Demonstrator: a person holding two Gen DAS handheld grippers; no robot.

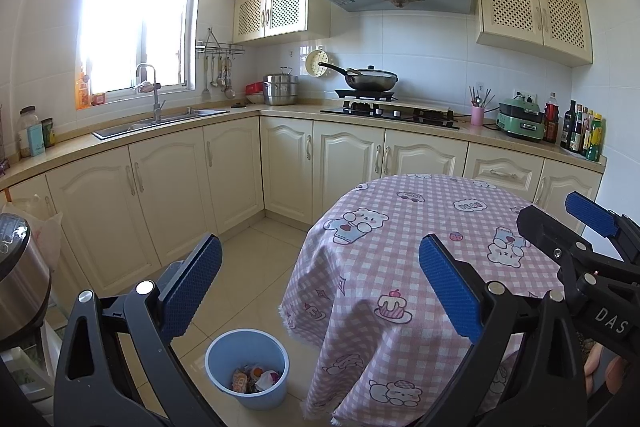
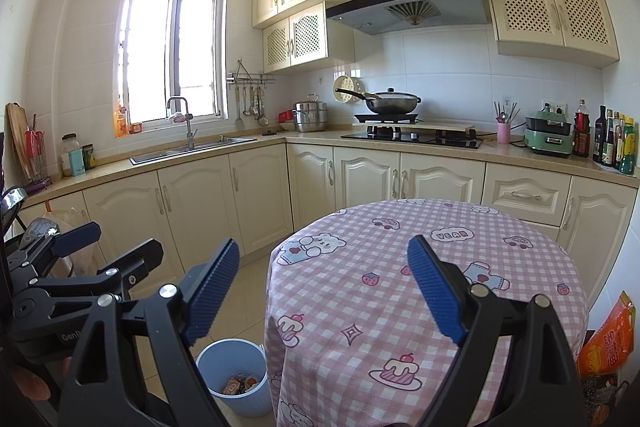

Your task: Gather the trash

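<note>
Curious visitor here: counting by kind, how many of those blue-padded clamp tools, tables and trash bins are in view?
Clamp tools: 2, the left gripper and the right gripper, both open
Tables: 1, the round table with a pink checked cloth
Bins: 1, the blue trash bin, with wrappers inside
Total: 4

Bright window glare; sharp, fisheye-curved edges.

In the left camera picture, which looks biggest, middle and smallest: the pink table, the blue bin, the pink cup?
1. Pink table, biggest by far.
2. Blue bin.
3. Pink cup, smallest, though it stands farther away on the counter, so it looks extra small.
</note>
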